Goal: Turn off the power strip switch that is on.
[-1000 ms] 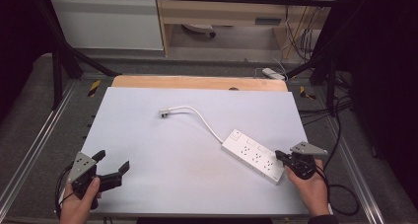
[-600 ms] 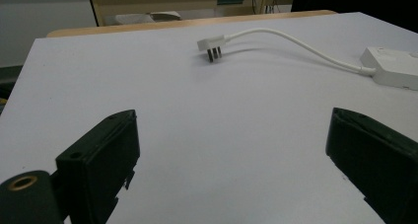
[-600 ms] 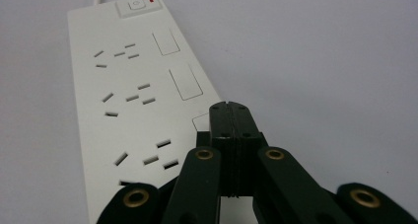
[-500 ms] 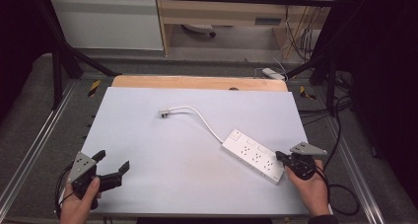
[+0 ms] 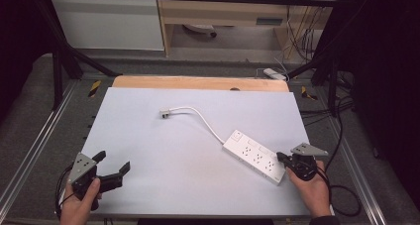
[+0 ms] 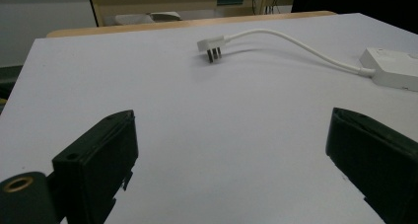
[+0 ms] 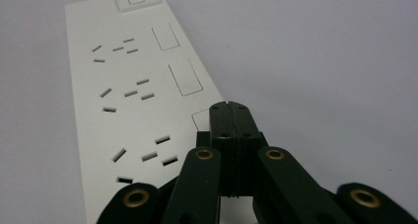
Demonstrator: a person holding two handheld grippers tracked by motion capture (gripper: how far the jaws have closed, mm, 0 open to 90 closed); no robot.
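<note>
A long white plastic power strip (image 5: 254, 156) lies flat and slanted on the right half of a pale grey bench (image 5: 163, 150). Its thin white cable (image 5: 208, 123) curves away toward the middle of the bench and ends in a white plug (image 5: 165, 113) that lies loose on the surface.

The right hand-held gripper (image 5: 281, 158), held in the person's right hand (image 5: 311, 188) at the near right edge of the bench, has its two black jaws pressed fully together with nothing between them. In the right gripper view, the closed tip (image 7: 229, 116) sits over the near end of the strip, beside its rows of socket slots.

The left hand-held gripper (image 5: 113, 164), held in the left hand (image 5: 79, 205) at the near left corner, has its jaws spread wide and empty, well apart from the strip.
</note>
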